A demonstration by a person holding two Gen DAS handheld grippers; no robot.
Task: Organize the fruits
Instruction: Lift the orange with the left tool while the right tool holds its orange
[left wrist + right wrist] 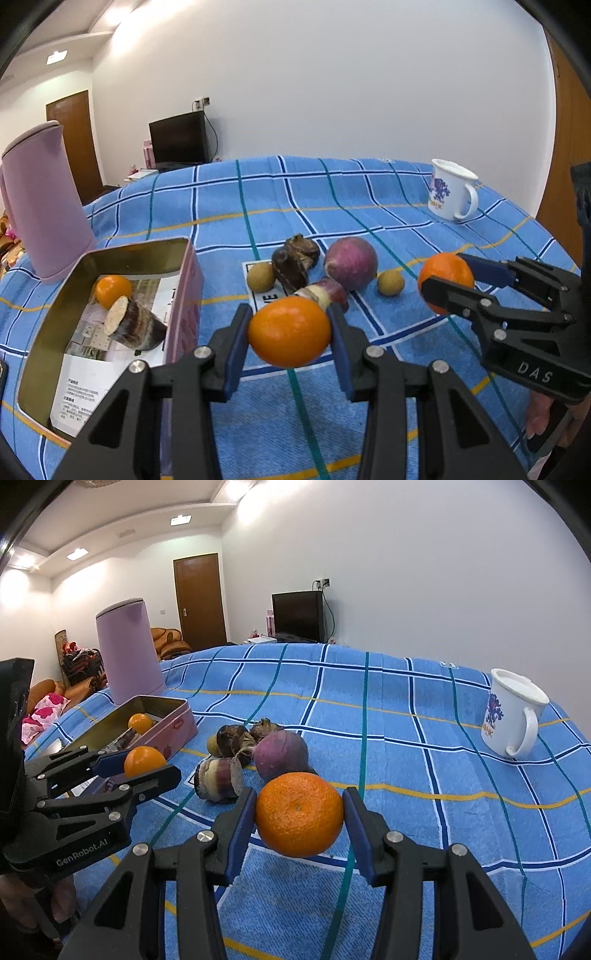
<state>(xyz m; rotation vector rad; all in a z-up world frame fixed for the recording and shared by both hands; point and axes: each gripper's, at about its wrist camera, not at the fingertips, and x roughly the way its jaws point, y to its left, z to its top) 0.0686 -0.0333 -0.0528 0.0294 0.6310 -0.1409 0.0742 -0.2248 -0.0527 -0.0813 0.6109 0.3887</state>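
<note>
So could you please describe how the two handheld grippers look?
Both are matte black plastic with triangular cut-outs, silver screws and blue finger pads. The right gripper bears white "DAS" lettering; the left gripper reads "GenRobot.AI". No cables are visible.

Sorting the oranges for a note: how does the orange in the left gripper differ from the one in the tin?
The left gripper's orange is clamped between blue pads above the cloth; the tin's orange rests inside the tin, beside a cut root piece. One is fully visible, the other partly hidden. Both are orange and round.
</note>
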